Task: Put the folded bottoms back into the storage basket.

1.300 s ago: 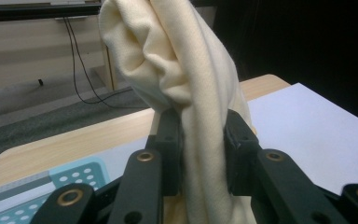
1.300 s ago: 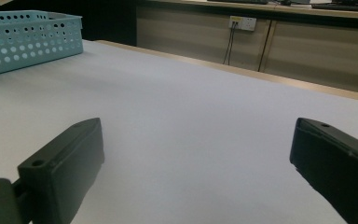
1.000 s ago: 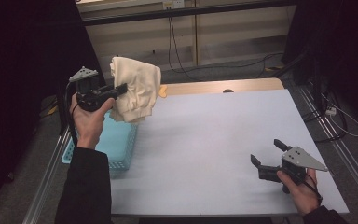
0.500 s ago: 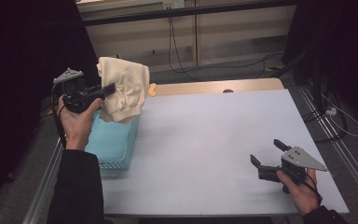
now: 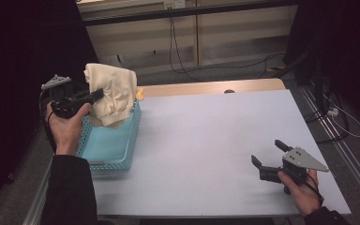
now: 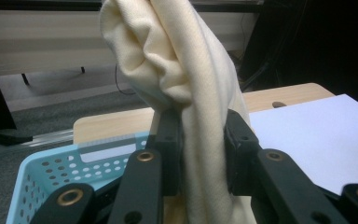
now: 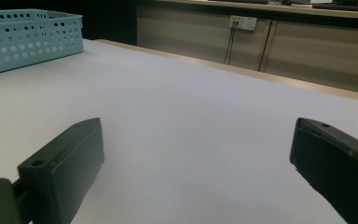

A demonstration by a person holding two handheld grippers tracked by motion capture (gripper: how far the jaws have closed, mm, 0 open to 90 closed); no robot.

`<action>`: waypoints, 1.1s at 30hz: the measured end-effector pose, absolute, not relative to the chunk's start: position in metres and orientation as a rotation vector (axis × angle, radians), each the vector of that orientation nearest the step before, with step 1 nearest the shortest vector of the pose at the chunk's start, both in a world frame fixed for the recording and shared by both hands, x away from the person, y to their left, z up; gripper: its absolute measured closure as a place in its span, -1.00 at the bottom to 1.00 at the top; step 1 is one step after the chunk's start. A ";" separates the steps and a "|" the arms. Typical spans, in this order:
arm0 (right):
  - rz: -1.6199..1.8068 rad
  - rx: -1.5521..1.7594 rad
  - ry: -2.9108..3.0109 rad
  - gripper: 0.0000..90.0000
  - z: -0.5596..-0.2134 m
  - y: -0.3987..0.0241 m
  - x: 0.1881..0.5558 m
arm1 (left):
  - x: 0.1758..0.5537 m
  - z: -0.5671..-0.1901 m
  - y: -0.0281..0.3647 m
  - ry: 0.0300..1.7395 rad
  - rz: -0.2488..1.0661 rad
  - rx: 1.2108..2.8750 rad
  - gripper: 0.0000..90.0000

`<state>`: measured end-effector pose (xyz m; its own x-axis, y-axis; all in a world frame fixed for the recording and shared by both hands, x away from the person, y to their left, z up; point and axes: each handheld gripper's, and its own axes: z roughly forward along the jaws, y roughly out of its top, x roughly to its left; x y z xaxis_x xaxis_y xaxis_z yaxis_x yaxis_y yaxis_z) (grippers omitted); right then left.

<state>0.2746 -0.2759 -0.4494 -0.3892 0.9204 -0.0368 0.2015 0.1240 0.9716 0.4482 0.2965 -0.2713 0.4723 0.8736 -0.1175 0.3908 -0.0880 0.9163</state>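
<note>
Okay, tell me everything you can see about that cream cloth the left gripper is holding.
The cream cloth is soft, thick-looking fabric, bunched into rounded folds with no print visible. It hangs in the air above the far end of the blue basket, its lower end dangling toward it. The left gripper has its black jaws shut on a gathered fold, and nothing else visibly touches it.

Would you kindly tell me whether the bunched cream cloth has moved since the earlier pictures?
Yes. The bunched cream cloth, clamped in the left gripper, has shifted leftward, now hanging over the light blue perforated basket.

Black tongs [image 5: 268, 160] with screwed jaws and grey three-cornered top plates; the person wears dark sleeves [image 5: 70, 187].
</note>
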 end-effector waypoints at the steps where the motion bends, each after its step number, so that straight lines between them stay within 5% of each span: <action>1: 1.313 1.097 1.709 -0.94 -0.449 -0.276 0.275 | 0.448 -0.271 0.296 1.097 0.583 1.685 0.59; 33: 1.313 1.092 1.711 -0.94 -0.450 -0.276 0.274 | 0.439 -0.320 0.327 1.195 0.581 1.698 0.59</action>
